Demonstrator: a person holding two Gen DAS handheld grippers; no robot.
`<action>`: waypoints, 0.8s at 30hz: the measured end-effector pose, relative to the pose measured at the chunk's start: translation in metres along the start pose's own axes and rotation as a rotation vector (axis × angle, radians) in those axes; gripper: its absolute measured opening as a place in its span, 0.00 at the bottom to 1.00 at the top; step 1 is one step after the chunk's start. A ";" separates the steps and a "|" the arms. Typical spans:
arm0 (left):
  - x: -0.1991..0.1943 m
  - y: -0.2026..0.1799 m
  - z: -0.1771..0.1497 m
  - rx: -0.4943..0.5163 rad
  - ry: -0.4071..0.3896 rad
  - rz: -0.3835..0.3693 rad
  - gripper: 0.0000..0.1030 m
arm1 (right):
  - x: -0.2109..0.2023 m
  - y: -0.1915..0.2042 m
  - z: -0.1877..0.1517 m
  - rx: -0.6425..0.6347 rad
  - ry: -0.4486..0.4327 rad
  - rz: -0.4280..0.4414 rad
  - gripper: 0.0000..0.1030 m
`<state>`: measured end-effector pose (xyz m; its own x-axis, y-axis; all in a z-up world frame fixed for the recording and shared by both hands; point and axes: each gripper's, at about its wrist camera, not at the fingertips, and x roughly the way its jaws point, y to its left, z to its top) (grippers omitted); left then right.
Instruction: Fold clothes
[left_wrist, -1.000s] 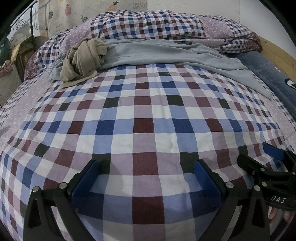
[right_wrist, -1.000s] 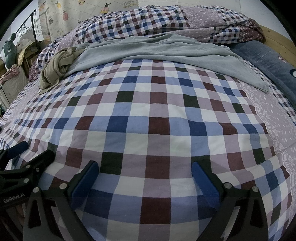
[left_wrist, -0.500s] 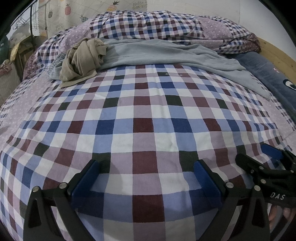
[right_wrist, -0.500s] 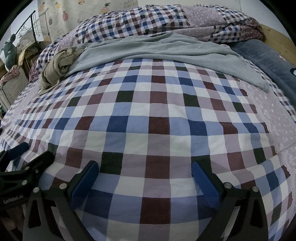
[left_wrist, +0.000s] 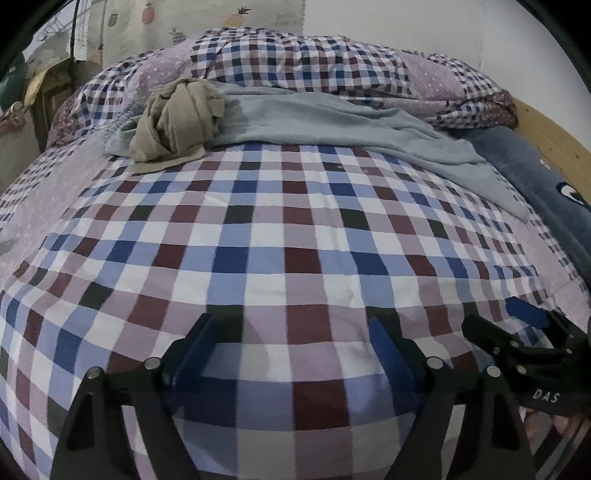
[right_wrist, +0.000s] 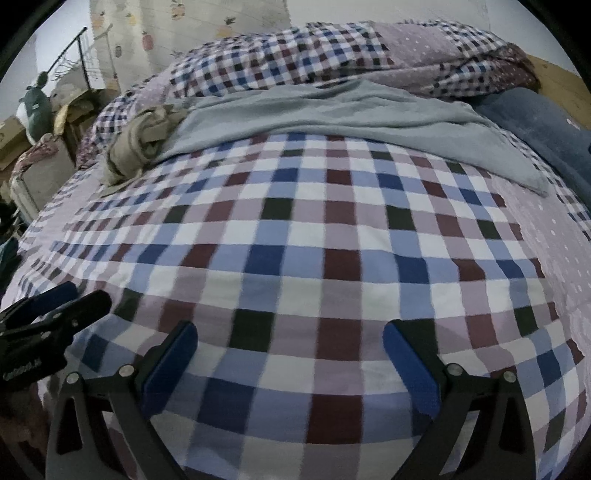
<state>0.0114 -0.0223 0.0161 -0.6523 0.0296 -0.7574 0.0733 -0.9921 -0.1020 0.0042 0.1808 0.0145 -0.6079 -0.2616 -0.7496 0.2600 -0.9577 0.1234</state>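
Both tools have advanced slightly toward the headboard; left tool (left_wrist: 291, 341) and right tool (right_wrist: 290, 347) stay wide, empty. I judge this the approach step. Grey garment (left_wrist: 332, 122) and beige garment (left_wrist: 177, 118) lie far up the bed (left_wrist: 277, 236); next I reach and grip one.

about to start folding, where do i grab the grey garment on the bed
Take the grey garment by its loose pointed corner, which lies flat towards the right gripper. Come from the near side, low. Its left end sits under the bunched beige garment.
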 end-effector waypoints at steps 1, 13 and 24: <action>-0.001 0.002 0.000 0.000 -0.001 0.008 0.85 | 0.000 0.003 0.000 -0.006 -0.001 0.001 1.00; -0.005 0.034 0.005 -0.004 0.051 0.022 0.85 | 0.004 0.019 0.003 -0.046 0.014 -0.045 1.00; -0.015 0.078 0.017 -0.126 0.068 -0.032 0.88 | 0.016 0.056 0.021 -0.117 0.012 -0.059 1.00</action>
<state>0.0141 -0.1026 0.0301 -0.6032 0.0735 -0.7942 0.1501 -0.9675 -0.2035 -0.0066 0.1210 0.0234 -0.6163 -0.2029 -0.7609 0.3103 -0.9506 0.0021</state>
